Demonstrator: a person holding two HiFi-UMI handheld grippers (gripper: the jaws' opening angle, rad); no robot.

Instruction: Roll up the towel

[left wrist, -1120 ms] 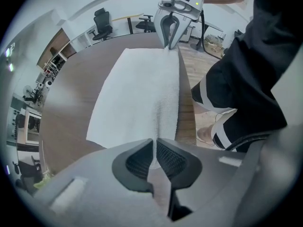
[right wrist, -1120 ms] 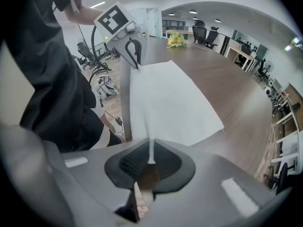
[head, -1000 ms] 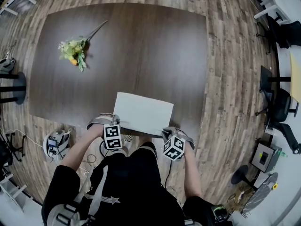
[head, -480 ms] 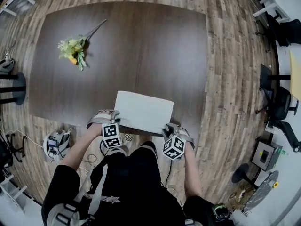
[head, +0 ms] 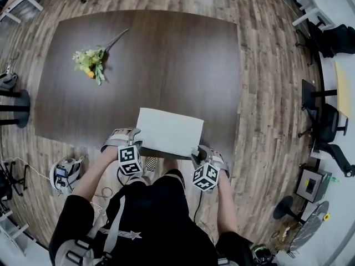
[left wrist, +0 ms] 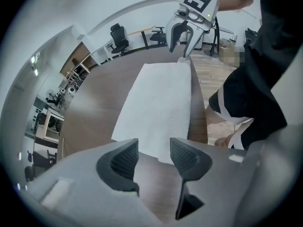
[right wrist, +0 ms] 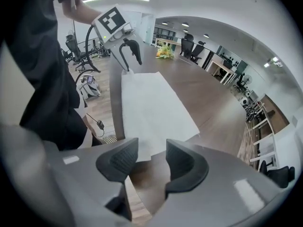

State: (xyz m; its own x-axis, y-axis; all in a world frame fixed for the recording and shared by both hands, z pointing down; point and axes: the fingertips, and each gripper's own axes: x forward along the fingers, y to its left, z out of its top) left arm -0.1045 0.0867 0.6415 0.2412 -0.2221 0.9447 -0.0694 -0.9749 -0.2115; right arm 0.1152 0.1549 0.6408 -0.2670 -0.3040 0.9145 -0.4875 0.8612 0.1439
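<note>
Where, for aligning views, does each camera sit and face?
Head view: on the person's head, facing steeply down at table and towel; forearms, torso, left tool, right tool show.
Left gripper view: on the left tool, facing across the towel to the right tool; own jaws just opened, holding nothing.
Right gripper view: mirrored, toward the left tool; jaws likewise.
Both share towel, torso.

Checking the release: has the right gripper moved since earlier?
Yes: the right gripper has drawn back toward the person, off the towel's near corner; its jaws have just been opening, nothing between them.
</note>
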